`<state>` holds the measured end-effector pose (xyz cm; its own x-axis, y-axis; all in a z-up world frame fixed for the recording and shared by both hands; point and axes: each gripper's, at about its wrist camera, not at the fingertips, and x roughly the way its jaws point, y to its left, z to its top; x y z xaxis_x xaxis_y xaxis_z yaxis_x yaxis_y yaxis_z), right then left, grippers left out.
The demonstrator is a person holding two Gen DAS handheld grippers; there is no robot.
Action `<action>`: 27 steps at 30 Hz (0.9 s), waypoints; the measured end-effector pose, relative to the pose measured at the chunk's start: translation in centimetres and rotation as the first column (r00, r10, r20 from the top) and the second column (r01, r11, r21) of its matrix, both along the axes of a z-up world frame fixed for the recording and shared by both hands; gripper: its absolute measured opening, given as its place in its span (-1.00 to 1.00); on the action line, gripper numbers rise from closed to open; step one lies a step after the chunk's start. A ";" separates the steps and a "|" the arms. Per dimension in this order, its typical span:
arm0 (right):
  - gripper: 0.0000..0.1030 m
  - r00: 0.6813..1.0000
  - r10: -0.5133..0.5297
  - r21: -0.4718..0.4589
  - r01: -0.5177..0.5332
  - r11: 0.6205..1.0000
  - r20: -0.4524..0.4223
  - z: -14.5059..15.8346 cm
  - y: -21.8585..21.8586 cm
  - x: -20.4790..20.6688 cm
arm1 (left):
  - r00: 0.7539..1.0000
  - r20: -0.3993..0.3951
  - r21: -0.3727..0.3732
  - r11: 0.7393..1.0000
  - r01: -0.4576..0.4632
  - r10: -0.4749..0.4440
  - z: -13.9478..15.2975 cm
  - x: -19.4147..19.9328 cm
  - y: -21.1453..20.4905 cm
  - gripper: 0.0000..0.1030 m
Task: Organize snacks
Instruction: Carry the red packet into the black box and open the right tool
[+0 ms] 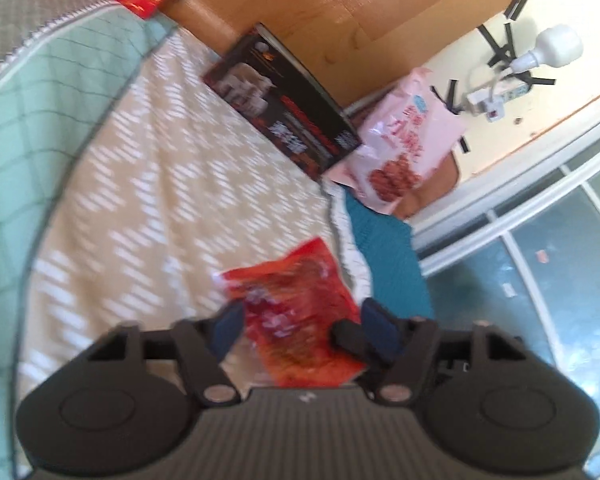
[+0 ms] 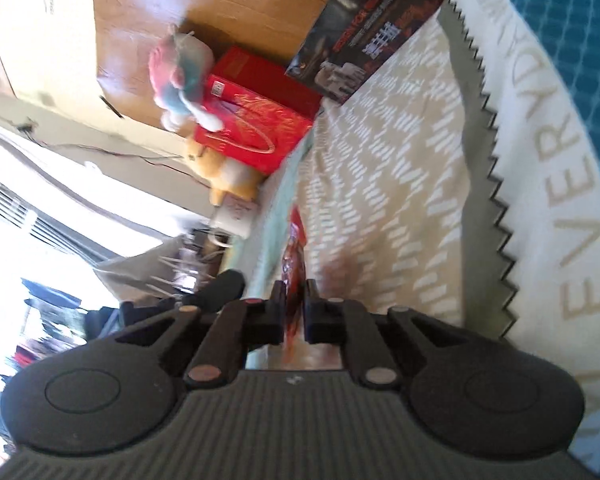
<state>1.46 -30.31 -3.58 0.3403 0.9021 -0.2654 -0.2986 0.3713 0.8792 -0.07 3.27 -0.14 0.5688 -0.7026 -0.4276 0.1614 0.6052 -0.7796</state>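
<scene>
Currently listed — right gripper [image 2: 296,308]: clamped tight on red snack packet [image 2: 294,280]; left gripper [image 1: 304,328]: jaws parted around same packet, contact unclear — over patterned bedspread [image 1: 172,168].

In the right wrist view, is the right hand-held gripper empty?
No: the right hand-held gripper is shut on the thin edge of a red snack packet, which stands edge-on between its fingers.

The left gripper [image 1: 300,326] hovers over a beige patterned blanket [image 1: 160,184], jaws apart around a red snack packet [image 1: 296,312] — beyond lie a black box [image 1: 284,100] and a pink bag [image 1: 396,144].
</scene>
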 end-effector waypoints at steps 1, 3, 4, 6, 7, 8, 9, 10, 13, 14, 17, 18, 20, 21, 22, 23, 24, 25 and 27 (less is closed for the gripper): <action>-0.79 1.000 -0.004 0.003 0.004 1.000 0.008 0.2 -0.1 0.1 | 1.000 0.006 0.013 1.000 -0.003 0.002 0.2 0.1 -0.3 -0.11; -0.79 1.000 -0.002 0.028 0.001 1.000 0.007 0.6 -0.5 0.4 | 1.000 0.017 0.017 1.000 0.001 -0.002 0.7 0.5 -0.5 -0.22; -0.79 1.000 -0.006 0.047 0.006 0.999 0.004 0.9 -0.8 0.7 | 1.000 0.021 0.003 1.000 0.006 -0.006 1.0 0.8 -0.5 -0.22; -0.79 1.000 -0.027 0.085 0.026 0.996 0.008 1.6 -1.4 1.6 | 1.000 0.026 -0.023 1.000 0.002 -0.001 1.5 1.5 -0.3 -0.17; -0.79 0.999 -0.043 0.113 0.041 0.993 0.012 2.0 -1.9 2.0 | 1.000 0.026 -0.030 0.999 -0.011 0.012 1.8 1.8 -0.1 -0.03; -0.79 0.998 -0.058 0.148 0.055 0.987 0.017 2.6 -2.5 2.4 | 0.999 0.028 -0.040 0.999 -0.018 0.019 1.9 2.1 0.1 0.06; -0.79 0.997 -0.069 0.175 0.064 0.982 0.022 3.0 -2.9 2.8 | 0.999 0.026 -0.056 0.998 -0.019 0.020 2.0 2.4 0.3 0.28; -0.79 0.997 -0.074 0.194 0.067 0.979 0.030 3.5 -3.2 3.1 | 1.000 0.022 -0.084 0.996 -0.016 0.018 2.0 2.7 0.4 0.51; -0.79 0.997 -0.057 0.175 0.046 0.983 0.056 4.5 -2.8 4.1 | 0.999 0.044 -0.182 0.983 0.026 -0.018 2.5 4.1 0.2 0.56; -0.79 0.998 -0.041 0.172 0.030 0.985 0.057 4.7 -2.4 4.5 | 0.998 0.058 -0.197 0.980 0.038 -0.027 2.9 4.7 0.0 0.38; -0.79 0.995 -0.035 0.136 0.022 0.990 0.090 5.4 -1.4 5.8 | 0.995 0.095 -0.141 0.989 0.053 -0.040 4.4 7.1 -1.2 -0.11; -0.79 0.991 -0.048 0.103 0.036 0.994 0.122 6.1 -1.3 6.5 | 0.994 0.107 -0.104 0.993 0.047 -0.035 4.9 8.1 -1.6 -0.22; -0.79 0.980 -0.064 0.034 0.059 0.998 0.191 7.4 -1.0 8.0 | 0.992 0.118 -0.072 0.996 0.047 -0.038 5.8 10.5 -1.9 -0.25; -0.79 0.972 -0.073 0.007 0.073 0.997 0.222 8.1 -0.6 8.9 | 0.992 0.124 -0.053 0.998 0.044 -0.037 6.4 12.1 -2.2 -0.25; -0.78 0.962 -0.083 -0.029 0.093 0.995 0.262 8.9 -0.2 9.9 | 0.990 0.137 -0.024 0.999 0.040 -0.037 7.0 13.6 -2.5 -0.25; -0.77 0.948 -0.094 -0.067 0.120 0.991 0.305 9.5 0.2 10.8 | 0.988 0.152 0.010 0.999 0.038 -0.039 7.6 15.2 -3.0 -0.25; -0.75 0.930 -0.107 -0.107 0.153 0.982 0.353 10.3 0.7 12.0 | 0.986 0.163 0.045 0.998 0.034 -0.041 8.3 17.0 -3.5 -0.24; -0.73 0.917 -0.118 -0.135 0.182 0.974 0.381 10.6 1.1 13.1 | 0.985 0.168 0.076 0.997 0.028 -0.040 8.7 18.7 -4.1 -0.22; -0.70 0.900 -0.138 -0.182 0.231 0.956 0.414 10.9 1.7 15.5 | 0.984 0.174 0.128 0.992 0.012 -0.035 8.9 21.6 -5.2 -0.19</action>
